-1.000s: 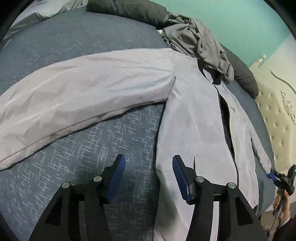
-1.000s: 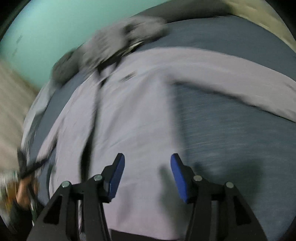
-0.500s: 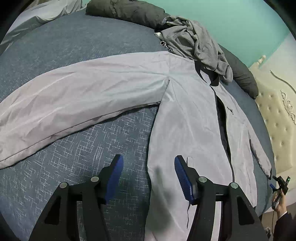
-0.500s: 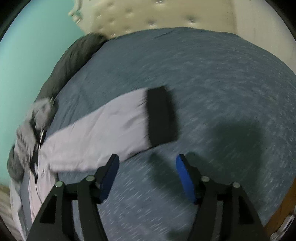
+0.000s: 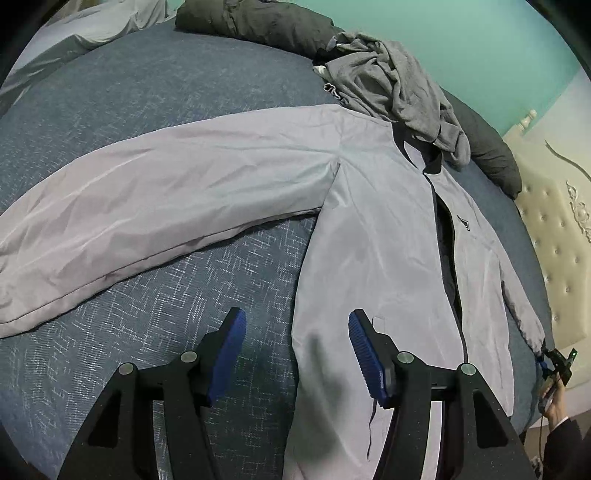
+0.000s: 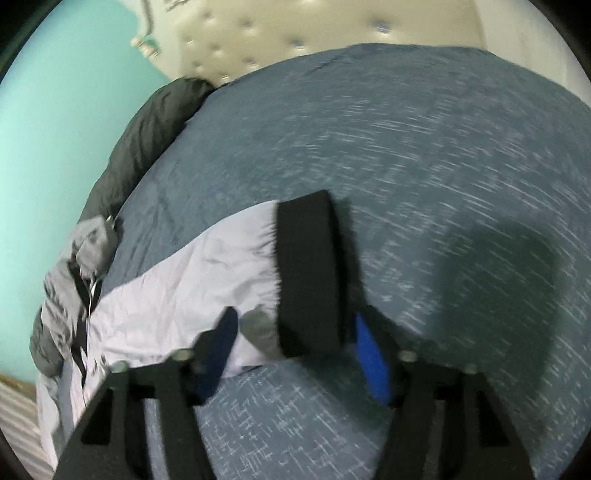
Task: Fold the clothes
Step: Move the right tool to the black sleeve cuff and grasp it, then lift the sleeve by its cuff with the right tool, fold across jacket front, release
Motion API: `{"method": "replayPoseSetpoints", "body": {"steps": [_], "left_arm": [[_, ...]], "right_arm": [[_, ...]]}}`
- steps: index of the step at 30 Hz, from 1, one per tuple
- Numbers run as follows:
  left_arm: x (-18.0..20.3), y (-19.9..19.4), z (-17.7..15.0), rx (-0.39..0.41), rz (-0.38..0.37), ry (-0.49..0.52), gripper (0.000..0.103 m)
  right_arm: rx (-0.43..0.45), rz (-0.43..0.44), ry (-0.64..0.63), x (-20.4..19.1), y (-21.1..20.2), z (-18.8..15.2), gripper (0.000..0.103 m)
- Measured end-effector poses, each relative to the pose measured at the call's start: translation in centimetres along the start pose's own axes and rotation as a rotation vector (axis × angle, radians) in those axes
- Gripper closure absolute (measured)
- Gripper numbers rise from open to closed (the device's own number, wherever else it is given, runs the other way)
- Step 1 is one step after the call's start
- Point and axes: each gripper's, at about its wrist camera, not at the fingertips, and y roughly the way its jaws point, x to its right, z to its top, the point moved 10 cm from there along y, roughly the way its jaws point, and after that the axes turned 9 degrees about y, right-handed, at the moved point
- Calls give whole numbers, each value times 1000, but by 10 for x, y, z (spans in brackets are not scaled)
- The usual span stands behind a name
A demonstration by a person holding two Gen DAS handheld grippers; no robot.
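- The left gripper (image 5: 297,354) hangs low over the bed, fingers spread wide and pinching nothing; the side edge of the light grey jacket (image 5: 373,236) runs up between them from 6 o'clock.
- At 7 to 9 o'clock of that gripper the blue bedspread (image 5: 155,325) lies bare, open room between the jacket's body and its long sleeve (image 5: 159,206).
- That sleeve stretches flat toward 9 o'clock; its lower edge runs slanting from the armpit to the picture's left rim, the cuff out of view.
- The jacket's body lies front-up, its dark front opening running from 12 toward 5 o'clock; the other sleeve lies along the bed's edge at 3 to 4 o'clock.
- In the left wrist view the right gripper (image 5: 557,363) shows small at 4 o'clock, by that sleeve's end, with a hand (image 5: 552,404) beneath it.
- In the blurred right wrist view the right gripper (image 6: 291,354) is spread, the black cuff (image 6: 308,273) of a sleeve between its fingers; whether a finger touches the cuff cannot be told.
- Beyond the cuff, 12 to 3 o'clock, the bedspread is bare to the tufted headboard (image 6: 295,33).
- Farther off, a crumpled grey garment (image 5: 399,88) overlaps the jacket's collar at 1 o'clock.
- A dark quilted garment (image 5: 258,22) lies behind it along the teal wall (image 5: 461,40).
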Motion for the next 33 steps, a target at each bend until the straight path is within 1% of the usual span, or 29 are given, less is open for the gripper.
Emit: {"method": "replayPoseSetpoints", "body": {"steps": [1,2,3,7,11,14,17,19,20,24,28,30,33], "left_arm": [[0,-1,0,1,-2,1,41],[0,-2,0,2,-6,0,41],[1,-4,0,4,-12,-3,41],[3,-12,1,25,-35,-10,40],[5,-18,3,50,-55,-23,39],[6,-21,4,70,-67,-33,39],[8,-25,2,82,-91,-50,39],[10,-27,0,85,-104,-51,39],[11,-29,-1,88,-108,-47,39],[8,-37,-6,96,-120,-51,39],[0,-46,-10,106,-135,-71,38],[-4,-49,-12,111,-141,-81,37],[-13,-52,-16,112,-145,-94,37]], "right_arm": [[8,-10,-13,-2,-1,-1,65],[20,-8,-25,-5,-4,-1,85],[34,-3,-37,-9,-7,-1,93],[75,34,-112,-39,-29,-2,94],[90,120,-209,-98,-58,-10,95],[83,195,-287,-156,-75,-20,95],[61,303,-328,-218,-94,-44,95],[44,358,-377,-270,-95,-61,95],[34,382,-407,-294,-97,-73,95],[-23,488,-571,-398,-112,-146,95],[-128,593,-729,-474,-129,-248,95],[-184,631,-796,-502,-136,-296,95],[-288,652,-909,-524,-131,-384,95]]}}
